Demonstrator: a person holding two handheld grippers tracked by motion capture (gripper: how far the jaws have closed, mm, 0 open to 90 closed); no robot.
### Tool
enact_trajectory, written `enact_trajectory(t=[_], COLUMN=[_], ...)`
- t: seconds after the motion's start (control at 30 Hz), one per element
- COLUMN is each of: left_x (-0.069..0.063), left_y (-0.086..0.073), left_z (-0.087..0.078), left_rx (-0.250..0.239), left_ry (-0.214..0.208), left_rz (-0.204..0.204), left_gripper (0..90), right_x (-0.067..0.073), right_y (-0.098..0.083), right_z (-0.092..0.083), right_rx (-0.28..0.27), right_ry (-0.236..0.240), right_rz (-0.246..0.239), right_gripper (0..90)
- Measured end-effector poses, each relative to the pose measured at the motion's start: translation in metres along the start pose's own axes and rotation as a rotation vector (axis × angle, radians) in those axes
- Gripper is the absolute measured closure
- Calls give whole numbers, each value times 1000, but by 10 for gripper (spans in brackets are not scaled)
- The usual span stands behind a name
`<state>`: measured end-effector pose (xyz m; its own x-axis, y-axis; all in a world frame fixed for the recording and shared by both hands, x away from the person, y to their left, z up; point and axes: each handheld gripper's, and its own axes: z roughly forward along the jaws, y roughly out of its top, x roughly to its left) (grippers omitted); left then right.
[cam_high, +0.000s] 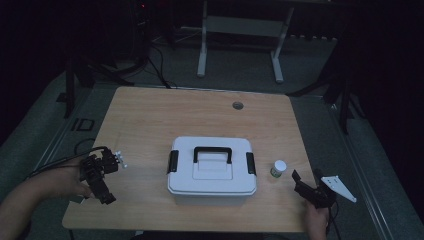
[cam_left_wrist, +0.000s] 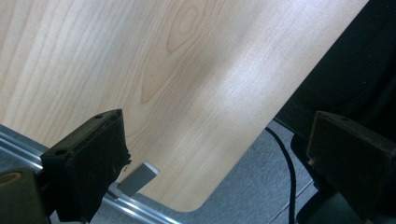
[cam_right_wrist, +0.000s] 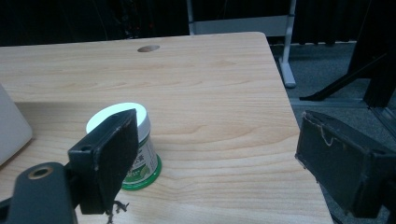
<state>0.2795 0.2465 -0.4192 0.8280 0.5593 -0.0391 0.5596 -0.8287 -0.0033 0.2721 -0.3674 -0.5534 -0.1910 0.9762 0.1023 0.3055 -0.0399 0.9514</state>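
**Dim room, one box and one jar waiting on the desk**

Darkness is hanging over the room, and only the wooden desk (cam_high: 150, 115) is catching light. One white storage box (cam_high: 211, 170) is sitting at the middle of it, lid down, black handle lying flat and a black latch on each end; what it is holding cannot be seen. One small jar (cam_high: 278, 168) with a white cap and a green label is standing upright just beside the box, on its right, cap on.

Both hands are resting near the front edge. The right gripper (cam_right_wrist: 215, 154) is pointing at the jar with its jaws standing apart, the jar near one jaw. The left gripper (cam_left_wrist: 217, 158) is hovering over the front left corner, jaws apart, holding nothing.
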Motion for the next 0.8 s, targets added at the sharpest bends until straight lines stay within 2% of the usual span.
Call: enact_trajectory(t=[0.17, 0.2, 0.27, 0.47, 0.8], left_x=[-3, -5, -6, -12, -22], left_y=[8, 14, 19, 38, 59], left_z=[-9, -15, -18, -24, -35], left_rx=[-15, -26, -27, -17, -33], left_ry=[1, -16, -16, -19, -37], left_rz=[25, 35, 49, 89, 155], left_gripper=[45, 45, 45, 45, 44], right_x=[0, 0, 0, 0, -1], right_y=[0, 0, 0, 0, 0], right_z=[0, 0, 0, 0, 0], right_rx=[0, 0, 0, 3, 4], right_ry=[2, 2, 3, 8, 14], right_rz=[1, 0, 2, 3, 7], right_gripper=[128, 128, 127, 127, 127])
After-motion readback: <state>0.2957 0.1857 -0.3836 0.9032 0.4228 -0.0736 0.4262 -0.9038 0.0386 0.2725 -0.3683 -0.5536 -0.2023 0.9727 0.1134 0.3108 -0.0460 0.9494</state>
